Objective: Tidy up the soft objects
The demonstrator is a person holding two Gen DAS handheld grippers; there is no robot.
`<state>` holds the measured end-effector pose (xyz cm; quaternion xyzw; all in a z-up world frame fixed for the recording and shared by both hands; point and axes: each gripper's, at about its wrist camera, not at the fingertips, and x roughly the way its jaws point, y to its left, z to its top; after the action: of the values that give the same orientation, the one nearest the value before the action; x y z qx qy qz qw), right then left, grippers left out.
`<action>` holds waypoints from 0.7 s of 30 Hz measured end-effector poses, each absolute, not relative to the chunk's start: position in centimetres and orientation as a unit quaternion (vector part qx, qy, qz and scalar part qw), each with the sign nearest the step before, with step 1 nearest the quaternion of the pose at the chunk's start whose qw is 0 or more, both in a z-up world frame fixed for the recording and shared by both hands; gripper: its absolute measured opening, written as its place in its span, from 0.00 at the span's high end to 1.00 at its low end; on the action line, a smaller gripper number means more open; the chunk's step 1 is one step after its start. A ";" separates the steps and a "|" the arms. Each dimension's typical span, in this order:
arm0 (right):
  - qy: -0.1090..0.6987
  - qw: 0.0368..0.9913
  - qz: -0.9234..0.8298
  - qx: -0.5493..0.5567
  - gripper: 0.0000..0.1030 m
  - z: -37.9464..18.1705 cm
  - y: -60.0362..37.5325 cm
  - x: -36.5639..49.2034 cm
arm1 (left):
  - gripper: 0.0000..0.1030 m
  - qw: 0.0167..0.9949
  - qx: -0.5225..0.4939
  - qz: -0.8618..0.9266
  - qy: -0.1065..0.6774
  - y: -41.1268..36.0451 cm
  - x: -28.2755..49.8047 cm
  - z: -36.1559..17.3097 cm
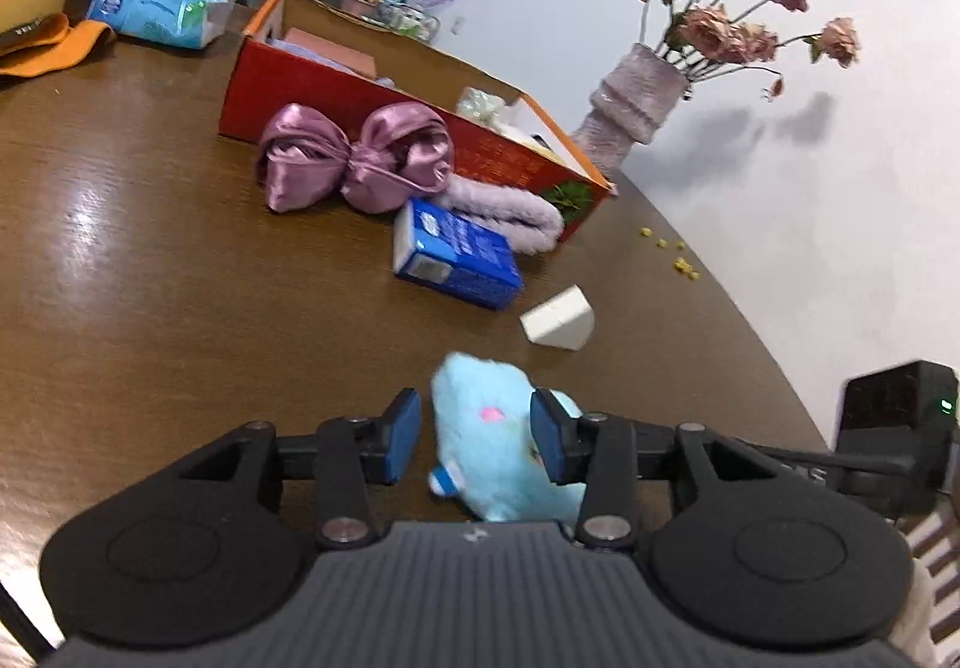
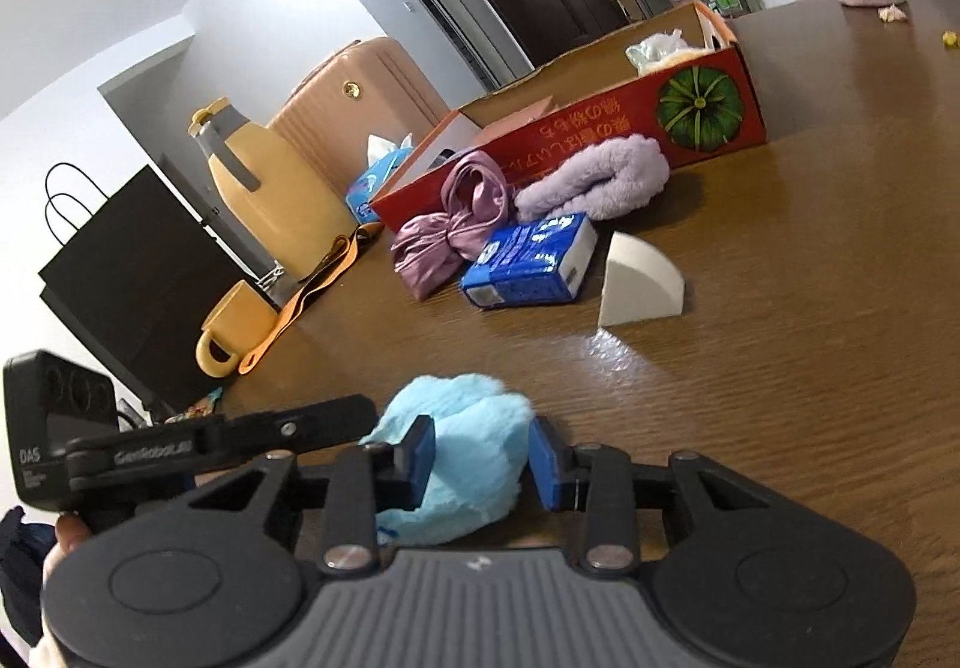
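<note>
At the bottom centre of both views a light blue plush toy [image 1: 489,440] lies on the brown wooden table [image 1: 150,308]. The left gripper [image 1: 474,437] has only its right pad touching the toy, while the right gripper [image 2: 480,458] pinches it between both pads. Bare tabletop fills the left view's left half; the curved table edge runs down its right side beside a white wall [image 1: 840,224]. Ahead lie a white wedge [image 1: 558,323], a blue box [image 1: 456,254] and a red cardboard box [image 1: 408,110].

bare table [image 1: 150,278] left, white wedge [image 1: 558,323], blue carton [image 1: 456,257] blocking red box [image 1: 336,92]
</note>
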<state>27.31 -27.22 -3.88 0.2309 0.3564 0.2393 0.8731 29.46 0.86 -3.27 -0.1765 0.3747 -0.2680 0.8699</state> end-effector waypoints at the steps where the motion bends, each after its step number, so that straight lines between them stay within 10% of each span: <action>1: 0.359 0.871 0.239 0.234 0.67 -4.2 -27.0 27.3 | 0.63 0.868 -0.171 -0.270 0.379 0.6 29.3 -3.5; 21: 0.325 0.886 0.243 0.225 0.96 -3.1 -25.8 24.8 | 0.86 0.878 -0.145 -0.280 0.359 -1.1 26.6 -2.2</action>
<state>24.84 -25.79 -3.07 0.2252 0.3249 0.2430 0.8858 26.62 -1.11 -2.24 -0.1454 0.3586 -0.2804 0.8784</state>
